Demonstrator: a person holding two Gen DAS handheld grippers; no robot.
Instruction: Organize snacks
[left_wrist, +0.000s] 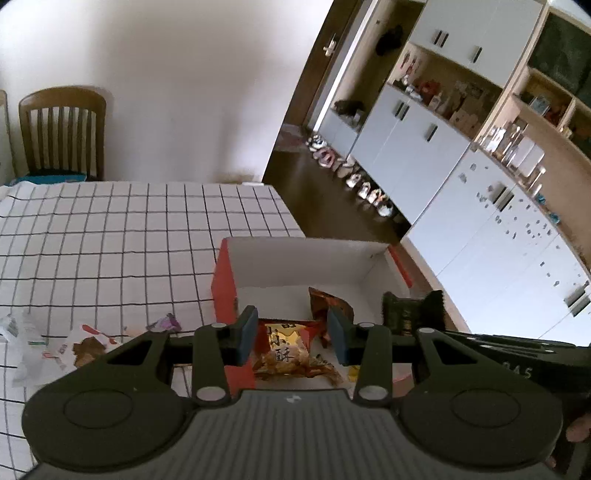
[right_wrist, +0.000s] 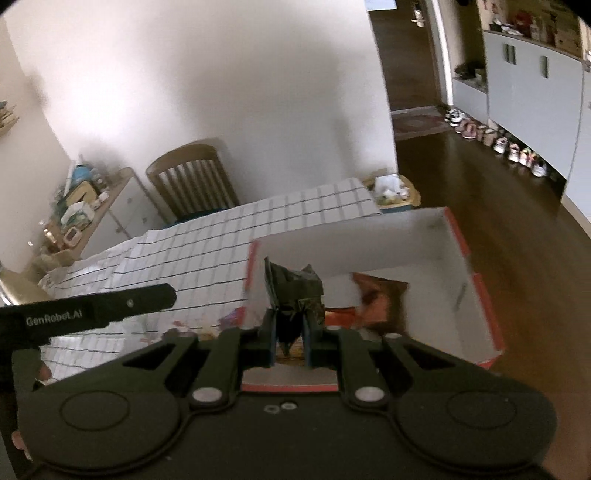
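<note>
A red box (left_wrist: 224, 284) with a white inside stands open at the right end of the checked table (left_wrist: 110, 229). My left gripper (left_wrist: 293, 336) hovers over its near side, shut on a gold and orange snack packet (left_wrist: 284, 350). An orange-brown packet (left_wrist: 328, 302) lies inside the box. My right gripper (right_wrist: 290, 343) is shut on a dark crinkled packet (right_wrist: 293, 291) above the box's (right_wrist: 476, 291) left part. The same dark packet (left_wrist: 406, 310) shows at the right of the left wrist view. The orange-brown packet (right_wrist: 380, 299) is blurred in the right wrist view.
Loose wrappers (left_wrist: 85, 343) and a small purple packet (left_wrist: 166, 321) lie on the cloth left of the box. A wooden chair (left_wrist: 62, 129) stands at the table's far side. The box sits near the table's right edge, with dark floor, shoes (left_wrist: 365, 188) and white cabinets (left_wrist: 406, 147) beyond.
</note>
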